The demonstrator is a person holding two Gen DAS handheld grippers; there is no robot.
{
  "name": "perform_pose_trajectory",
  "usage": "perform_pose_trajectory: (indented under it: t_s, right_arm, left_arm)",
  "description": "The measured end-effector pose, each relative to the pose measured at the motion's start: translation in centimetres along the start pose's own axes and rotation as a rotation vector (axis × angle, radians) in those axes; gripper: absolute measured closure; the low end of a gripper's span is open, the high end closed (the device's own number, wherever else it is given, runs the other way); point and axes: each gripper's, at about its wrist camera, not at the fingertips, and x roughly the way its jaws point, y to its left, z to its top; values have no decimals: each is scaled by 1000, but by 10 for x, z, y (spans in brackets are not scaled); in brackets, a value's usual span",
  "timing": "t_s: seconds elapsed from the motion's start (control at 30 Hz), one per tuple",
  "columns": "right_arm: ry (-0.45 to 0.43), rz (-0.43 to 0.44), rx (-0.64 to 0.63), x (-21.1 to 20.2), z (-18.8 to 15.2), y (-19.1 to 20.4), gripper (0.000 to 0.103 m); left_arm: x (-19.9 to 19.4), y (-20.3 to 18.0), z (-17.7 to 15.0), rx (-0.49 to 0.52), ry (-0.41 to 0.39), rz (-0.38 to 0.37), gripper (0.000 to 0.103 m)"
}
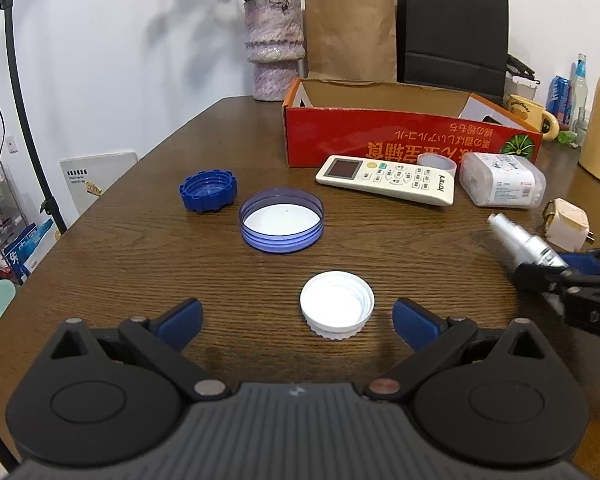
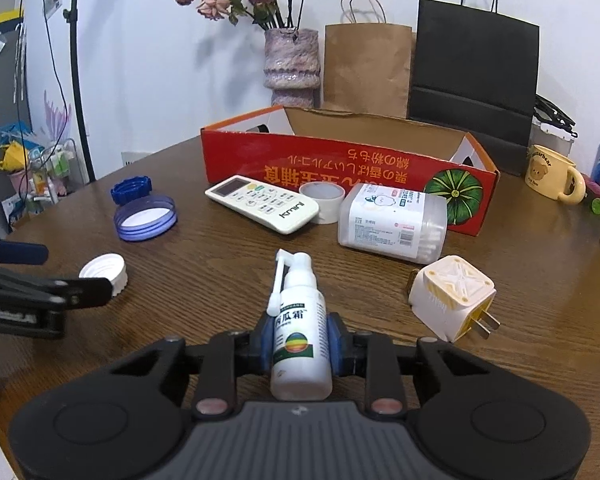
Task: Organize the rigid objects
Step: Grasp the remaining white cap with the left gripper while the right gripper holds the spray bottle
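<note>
Gripping the spray bottle (image 2: 300,336), right tongs (image 2: 300,340) aim its nozzle forward; left tongs (image 1: 298,320) gape wide

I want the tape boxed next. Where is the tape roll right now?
The tape roll sits on the table against the red box, between the remote control and the cotton swab container, ahead of the right gripper.

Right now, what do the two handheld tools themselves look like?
Both match. The left tool and right tool each have a matte black body with a ribbed grey centre panel bearing a small pale logo, round black housings on both sides, black linkage arms with metal pivot pins, and blue ribbed finger pads. No cables or sleeves show.
</note>
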Motion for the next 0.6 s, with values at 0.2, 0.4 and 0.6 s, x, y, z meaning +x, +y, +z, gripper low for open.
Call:
perform_pose_trajectory:
  t_s: [0.2,0.4,0.6]
  right_arm:
    - [-47,-23,18,-7,0,-3,77]
    - [-58,-38,14,-9,0,-2,77]
    - [-59,-36,14,-10,-1,0,77]
  left_arm:
    - [8,-6,2,-8,-7,6,3]
    - [13,-10,0,-5,-10,7,22]
    - [10,-18,0,9,-33,-37,62]
